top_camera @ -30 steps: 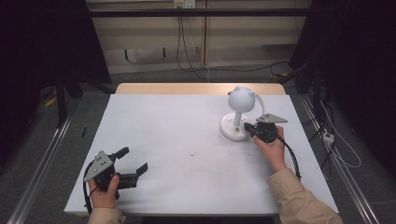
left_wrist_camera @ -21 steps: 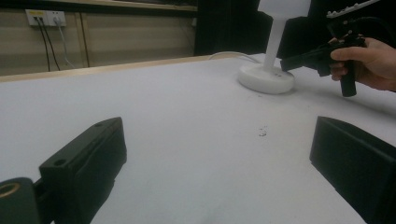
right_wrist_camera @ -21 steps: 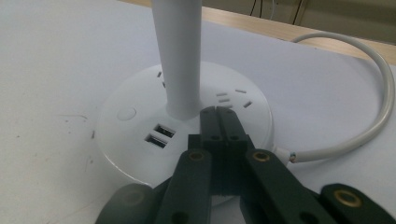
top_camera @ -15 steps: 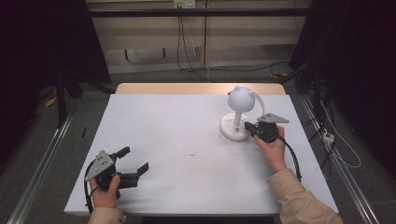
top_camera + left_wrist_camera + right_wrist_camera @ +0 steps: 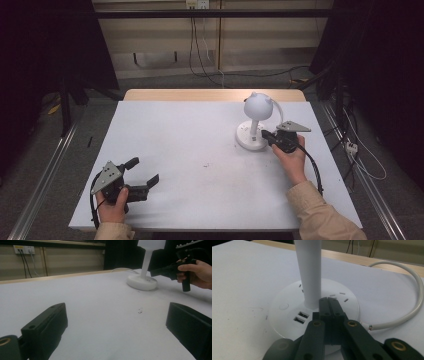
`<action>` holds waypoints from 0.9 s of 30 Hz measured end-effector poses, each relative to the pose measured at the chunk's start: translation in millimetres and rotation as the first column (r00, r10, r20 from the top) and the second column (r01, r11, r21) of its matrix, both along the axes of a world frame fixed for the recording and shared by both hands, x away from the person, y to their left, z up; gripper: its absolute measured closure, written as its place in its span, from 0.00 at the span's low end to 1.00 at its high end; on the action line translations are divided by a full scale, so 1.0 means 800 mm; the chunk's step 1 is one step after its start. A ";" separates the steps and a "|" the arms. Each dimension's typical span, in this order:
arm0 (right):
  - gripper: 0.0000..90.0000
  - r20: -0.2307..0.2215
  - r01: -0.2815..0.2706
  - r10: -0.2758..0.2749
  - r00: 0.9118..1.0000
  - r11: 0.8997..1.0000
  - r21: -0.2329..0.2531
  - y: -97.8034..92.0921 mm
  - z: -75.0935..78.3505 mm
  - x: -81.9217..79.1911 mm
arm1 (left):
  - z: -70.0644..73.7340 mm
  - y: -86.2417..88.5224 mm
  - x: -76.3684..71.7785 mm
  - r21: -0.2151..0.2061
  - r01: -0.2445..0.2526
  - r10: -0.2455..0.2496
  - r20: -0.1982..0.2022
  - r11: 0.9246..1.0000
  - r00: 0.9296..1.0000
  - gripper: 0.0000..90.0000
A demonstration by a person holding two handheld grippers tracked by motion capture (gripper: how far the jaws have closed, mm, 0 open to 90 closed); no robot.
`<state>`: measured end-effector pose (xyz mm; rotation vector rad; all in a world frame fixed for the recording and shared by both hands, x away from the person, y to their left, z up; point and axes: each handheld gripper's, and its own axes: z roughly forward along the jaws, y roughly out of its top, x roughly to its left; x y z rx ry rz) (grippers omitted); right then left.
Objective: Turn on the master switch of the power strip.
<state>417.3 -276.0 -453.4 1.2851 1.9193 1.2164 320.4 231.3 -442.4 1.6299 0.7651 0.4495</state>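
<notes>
Right gripper view has the right gripper (image 5: 329, 305) clenched, empty, tips over the round base of the white lamp (image 5: 255, 127) near the table's (image 5: 165, 125) far right edge. Rigid, smooth, likely top-heavy plastic: grip the stem low. Left gripper (image 5: 142, 175) gapes near the front left corner

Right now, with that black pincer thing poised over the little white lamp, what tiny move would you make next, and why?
Probably ease the right gripper straight down onto the lamp's round base. Its jaws are shut together, their tips over the base beside the stem, so it looks set to press there, not to grasp. The left gripper rests open, far off.
</notes>
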 end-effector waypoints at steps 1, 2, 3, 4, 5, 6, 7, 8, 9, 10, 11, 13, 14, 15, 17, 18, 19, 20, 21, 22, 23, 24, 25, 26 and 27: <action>1.00 -0.001 -0.002 0.002 1.000 1.000 0.008 -0.001 0.001 0.000 | 0.000 0.000 0.000 0.000 0.000 0.000 -0.001 1.000 1.000 0.04; 0.99 -0.005 -0.005 0.005 1.000 1.000 0.015 -0.001 0.001 0.000 | 0.000 0.000 0.000 0.001 -0.001 0.001 -0.001 1.000 1.000 0.04; 0.92 -0.008 -0.002 0.002 1.000 1.000 0.016 -0.002 0.001 0.000 | 0.000 0.000 0.000 0.000 -0.001 0.001 -0.001 1.000 1.000 0.04; 0.89 -0.016 0.010 -0.010 1.000 1.000 0.021 -0.002 0.001 0.000 | 0.000 0.000 0.000 0.000 0.000 0.000 -0.001 1.000 1.000 0.04; 0.88 -0.018 0.006 -0.006 1.000 1.000 0.028 -0.003 0.001 0.000 | 0.000 0.000 0.000 0.000 -0.001 0.001 -0.001 1.000 1.000 0.04; 0.87 -0.022 0.006 -0.005 1.000 0.999 0.033 -0.003 0.001 0.000 | 0.000 0.000 0.000 0.000 -0.001 0.001 -0.001 1.000 1.000 0.04; 0.87 -0.021 0.010 -0.009 1.000 0.999 0.033 -0.004 0.001 -0.001 | 0.000 0.000 0.000 0.000 -0.001 0.001 0.000 1.000 1.000 0.04; 0.84 -0.020 0.012 -0.011 1.000 0.999 0.032 -0.004 0.001 -0.001 | 0.000 -0.001 0.000 -0.001 0.000 0.000 0.000 1.000 1.000 0.04; 0.81 -0.022 0.016 -0.015 1.000 0.999 0.037 -0.004 0.002 -0.001 | 0.000 -0.001 0.000 0.000 0.000 0.000 0.001 1.000 1.000 0.04; 0.80 -0.021 0.019 -0.018 1.000 0.999 0.040 -0.005 0.002 -0.001 | 0.000 0.000 0.000 0.001 0.001 -0.001 0.001 1.000 1.000 0.04; 0.79 -0.021 0.018 -0.017 1.000 0.999 0.043 -0.005 0.003 -0.002 | 0.000 -0.001 0.000 0.001 0.000 0.000 0.000 1.000 1.000 0.04; 0.76 -0.021 0.017 -0.016 1.000 0.999 0.042 -0.006 0.003 -0.003 | 0.000 -0.001 0.000 -0.001 0.000 0.000 0.000 1.000 1.000 0.04; 0.74 -0.025 0.017 -0.016 1.000 0.999 0.046 -0.005 0.004 -0.003 | 0.000 0.000 0.000 0.003 0.001 -0.001 0.002 1.000 1.000 0.04; 0.72 -0.026 0.018 -0.017 1.000 0.999 0.043 -0.005 0.004 -0.003 | 0.000 0.000 0.000 0.003 0.001 -0.001 0.002 1.000 1.000 0.04; 0.68 -0.027 0.014 -0.012 1.000 0.999 0.039 -0.005 0.004 -0.004 | 0.001 0.000 0.000 -0.001 0.001 -0.001 0.003 1.000 1.000 0.04; 0.66 -0.026 0.013 -0.012 1.000 0.999 0.042 -0.004 0.004 -0.005 | 0.001 0.000 0.000 0.000 0.001 -0.001 0.003 1.000 1.000 0.04; 0.64 -0.023 0.016 -0.015 1.000 0.999 0.043 -0.004 0.004 -0.005 | 0.000 0.000 0.001 -0.002 0.001 -0.001 0.002 1.000 1.000 0.04; 0.62 -0.025 0.014 -0.012 1.000 0.999 0.047 -0.004 0.004 -0.006 | 0.000 0.000 0.001 -0.002 0.002 -0.002 -0.001 1.000 1.000 0.04; 0.59 -0.028 0.012 -0.011 1.000 0.999 0.046 -0.004 0.004 -0.006 | 0.000 0.000 0.001 0.001 0.003 -0.003 -0.001 1.000 1.000 0.04; 0.56 -0.026 0.015 -0.014 1.000 0.999 0.042 -0.004 0.004 -0.007 | 0.000 -0.001 0.001 0.001 0.004 -0.004 -0.001 1.000 1.000 0.04; 0.54 -0.026 0.011 -0.010 1.000 0.999 0.043 -0.004 0.004 -0.007 | 0.000 -0.001 0.001 -0.001 0.004 -0.004 -0.002 1.000 1.000 0.04; 0.52 -0.029 0.008 -0.006 1.000 0.999 0.044 -0.004 0.004 -0.008 | 0.000 -0.001 0.001 -0.003 0.004 -0.004 -0.002 1.000 1.000 0.04; 0.49 -0.028 0.013 -0.012 1.000 0.999 0.047 -0.004 0.004 -0.009 | 0.000 -0.001 0.001 -0.005 0.003 -0.003 -0.001 1.000 1.000 0.04; 0.47 -0.027 0.014 -0.013 1.000 0.999 0.051 -0.004 0.005 -0.009 | 0.000 -0.001 0.001 -0.005 0.003 -0.003 -0.002 1.000 1.000 0.04; 0.44 -0.031 0.014 -0.012 0.999 0.998 0.055 -0.004 0.005 -0.010 | 0.000 0.000 0.001 -0.003 0.004 -0.004 -0.001 1.000 1.000 0.04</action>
